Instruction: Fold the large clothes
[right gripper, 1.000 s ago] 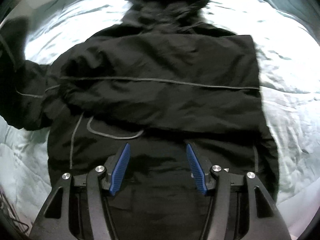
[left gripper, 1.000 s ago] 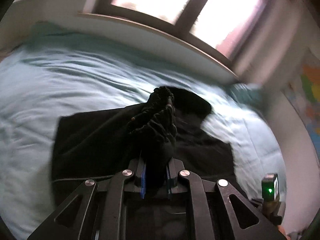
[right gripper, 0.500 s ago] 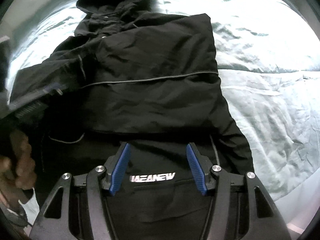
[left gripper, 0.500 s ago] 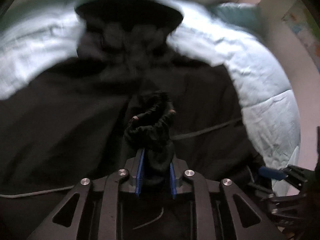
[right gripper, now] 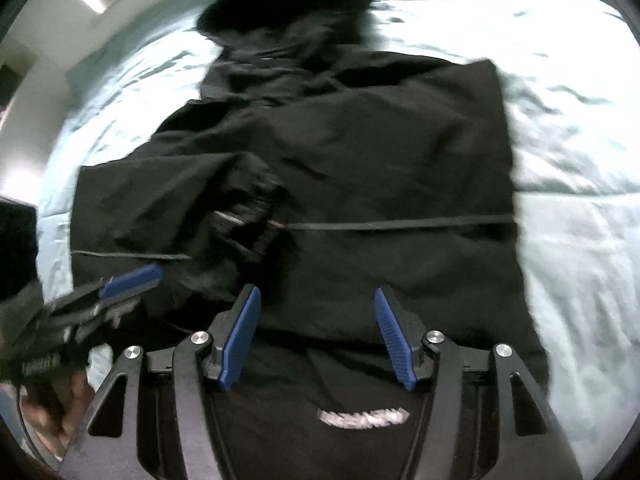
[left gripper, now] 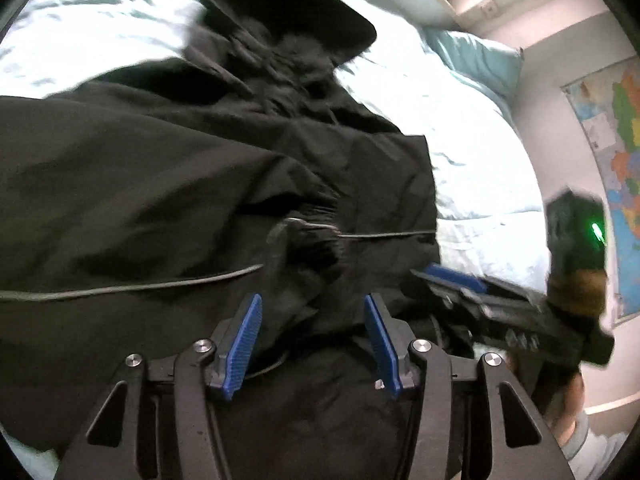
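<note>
A large black hooded jacket (left gripper: 160, 184) lies flat on the pale blue bed, hood (left gripper: 288, 12) at the far end; it also fills the right wrist view (right gripper: 380, 168). Both sleeves are folded across its body, and one ribbed cuff (left gripper: 316, 236) lies on the middle, also seen in the right wrist view (right gripper: 252, 216). My left gripper (left gripper: 312, 340) is open and empty just above the jacket's lower part, behind the cuff. My right gripper (right gripper: 316, 332) is open and empty above the hem, near a white logo (right gripper: 362, 418).
The pale blue bedsheet (right gripper: 580, 240) surrounds the jacket. A blue pillow (left gripper: 476, 60) lies at the bed's far right. A wall map (left gripper: 616, 168) hangs on the right. The right gripper shows in the left wrist view (left gripper: 456, 276), the left gripper in the right wrist view (right gripper: 132, 280).
My left gripper carried the sleeve cuff over the jacket, opened and let it go; the cuff now lies on the jacket's middle. My right gripper stayed open and shifted slightly over the hem.
</note>
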